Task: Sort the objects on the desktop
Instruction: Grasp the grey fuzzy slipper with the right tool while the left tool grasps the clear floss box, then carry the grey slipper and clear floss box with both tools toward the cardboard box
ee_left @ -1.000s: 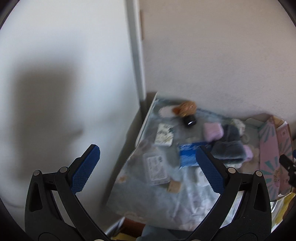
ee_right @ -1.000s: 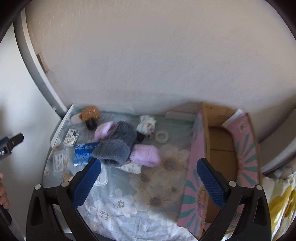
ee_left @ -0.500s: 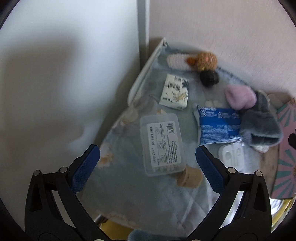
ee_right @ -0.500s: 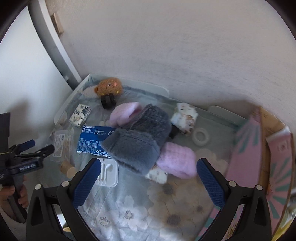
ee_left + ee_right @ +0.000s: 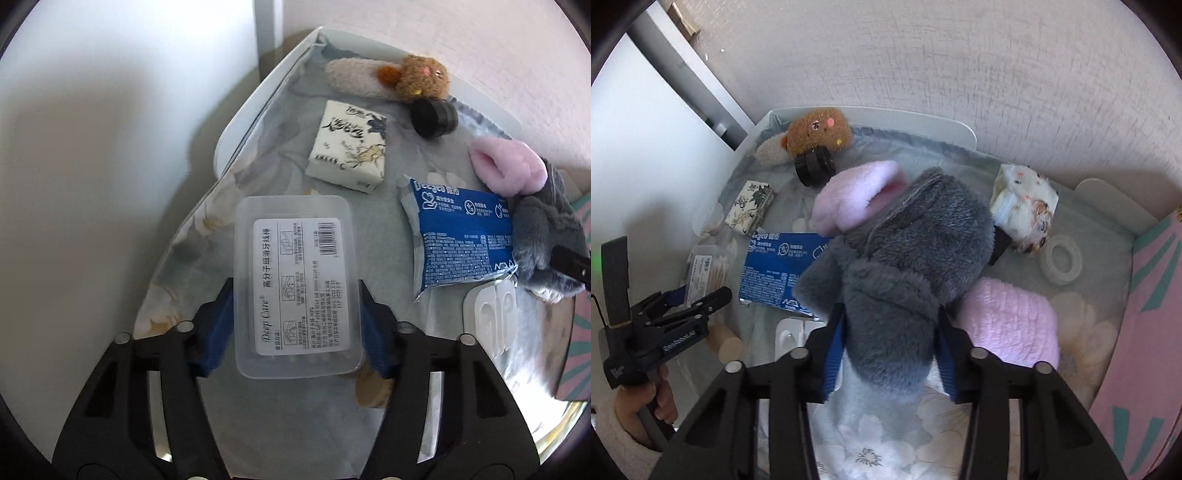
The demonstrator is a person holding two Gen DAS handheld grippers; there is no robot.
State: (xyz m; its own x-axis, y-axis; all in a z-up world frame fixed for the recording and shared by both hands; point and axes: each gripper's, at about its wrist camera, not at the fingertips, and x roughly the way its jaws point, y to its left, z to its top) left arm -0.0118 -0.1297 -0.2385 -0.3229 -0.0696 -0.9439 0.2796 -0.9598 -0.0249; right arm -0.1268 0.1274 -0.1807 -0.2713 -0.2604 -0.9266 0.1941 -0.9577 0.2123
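Left wrist view: the left gripper [image 5: 297,326] has just closed its jaws from wide open onto the clear plastic box [image 5: 295,284], pads pressing its two long sides near the close end. The box lies flat on the floral cloth [image 5: 391,177], long axis pointing away from the gripper. Right wrist view: the right gripper [image 5: 890,350] has likewise just closed, pads pinching the grey plush slipper [image 5: 905,266], which rests on the cloth over a blue packet [image 5: 775,269], long axis running away, toe nearest. Both items appear secured, so lifting for sorting likely follows.
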